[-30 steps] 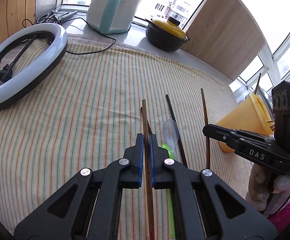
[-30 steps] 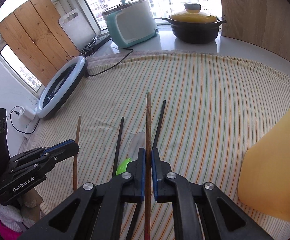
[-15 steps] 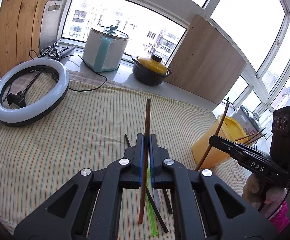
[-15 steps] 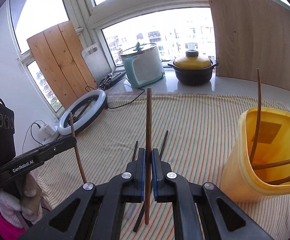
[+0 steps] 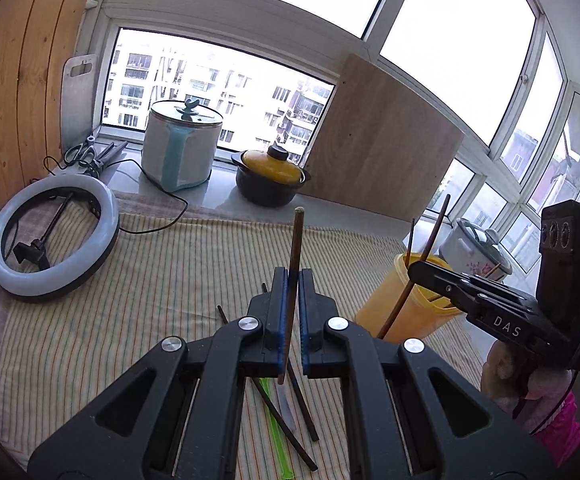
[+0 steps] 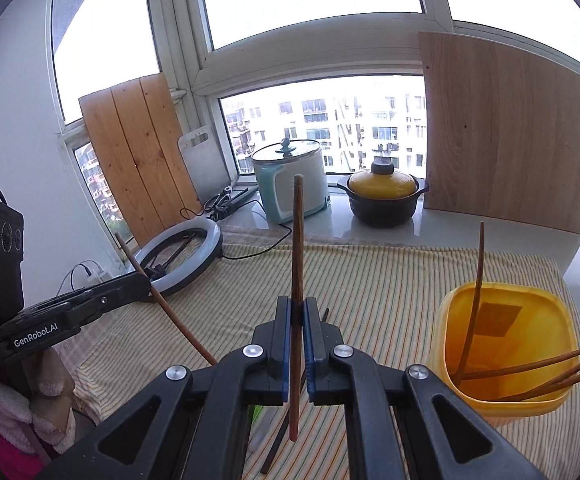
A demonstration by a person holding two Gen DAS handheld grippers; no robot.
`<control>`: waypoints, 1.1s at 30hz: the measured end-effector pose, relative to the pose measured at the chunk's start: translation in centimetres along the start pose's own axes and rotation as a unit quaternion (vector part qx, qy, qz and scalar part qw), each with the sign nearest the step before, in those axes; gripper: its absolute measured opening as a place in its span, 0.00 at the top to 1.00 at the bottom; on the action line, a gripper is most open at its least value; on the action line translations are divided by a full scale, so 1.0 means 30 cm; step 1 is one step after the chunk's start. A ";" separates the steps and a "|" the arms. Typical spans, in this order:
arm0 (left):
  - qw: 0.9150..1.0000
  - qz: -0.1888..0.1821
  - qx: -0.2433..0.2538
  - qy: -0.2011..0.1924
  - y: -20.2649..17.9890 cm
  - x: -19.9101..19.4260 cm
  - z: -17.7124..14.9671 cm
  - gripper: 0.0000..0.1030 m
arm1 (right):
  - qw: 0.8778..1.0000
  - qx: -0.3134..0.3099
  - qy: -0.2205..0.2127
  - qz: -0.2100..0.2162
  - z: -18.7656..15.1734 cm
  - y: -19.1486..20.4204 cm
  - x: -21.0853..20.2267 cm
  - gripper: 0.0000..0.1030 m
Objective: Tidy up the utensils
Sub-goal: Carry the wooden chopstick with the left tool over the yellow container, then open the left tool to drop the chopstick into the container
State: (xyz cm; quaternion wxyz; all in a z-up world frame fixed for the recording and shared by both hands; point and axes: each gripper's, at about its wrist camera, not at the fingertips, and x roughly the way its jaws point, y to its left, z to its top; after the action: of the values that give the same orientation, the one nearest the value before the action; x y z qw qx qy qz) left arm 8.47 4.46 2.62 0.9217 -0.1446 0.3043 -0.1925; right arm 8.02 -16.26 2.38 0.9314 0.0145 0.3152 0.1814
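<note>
My left gripper (image 5: 293, 280) is shut on a brown chopstick (image 5: 294, 248) that stands nearly upright between its blue pads, above the striped cloth. To its right my right gripper (image 5: 413, 268) hangs in front of the yellow container (image 5: 421, 316). In the right wrist view the right gripper (image 6: 297, 308) is shut on a second brown chopstick (image 6: 297, 240), also held upright. The yellow container (image 6: 497, 286) sits just to its right and holds several chopsticks. My left gripper (image 6: 142, 284) shows at the left. Two dark chopsticks (image 5: 301, 408) and a green-handled spoon (image 5: 280, 446) lie on the cloth below.
A ring light (image 5: 50, 240) lies at the cloth's left end. A white and teal cooker (image 5: 182, 148), a black pot with a yellow lid (image 5: 272, 180) and a leaning wooden board (image 5: 377, 152) line the windowsill. A second cooker (image 5: 477, 248) stands behind the container.
Both grippers have risen off the cloth, each lifting its chopstick clear. The chopsticks now stand more upright, and the right gripper has come closer to the yellow container.
</note>
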 end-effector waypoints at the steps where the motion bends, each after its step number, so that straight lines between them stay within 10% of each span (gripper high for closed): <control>1: 1.000 -0.003 0.000 -0.001 -0.005 -0.002 0.008 0.97 | 1.000 0.002 -0.003 0.002 0.009 -0.003 -0.012 0.97; 33: 0.993 -0.092 0.059 -0.039 -0.378 0.069 0.239 0.97 | 0.989 0.065 -0.098 -0.090 0.169 -0.372 -0.356 0.97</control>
State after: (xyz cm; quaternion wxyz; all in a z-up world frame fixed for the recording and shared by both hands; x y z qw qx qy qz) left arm 11.40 -5.41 11.48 0.9182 -0.1251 0.2416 -0.2879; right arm 6.84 -29.93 11.09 0.9675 0.0645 0.2332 0.0733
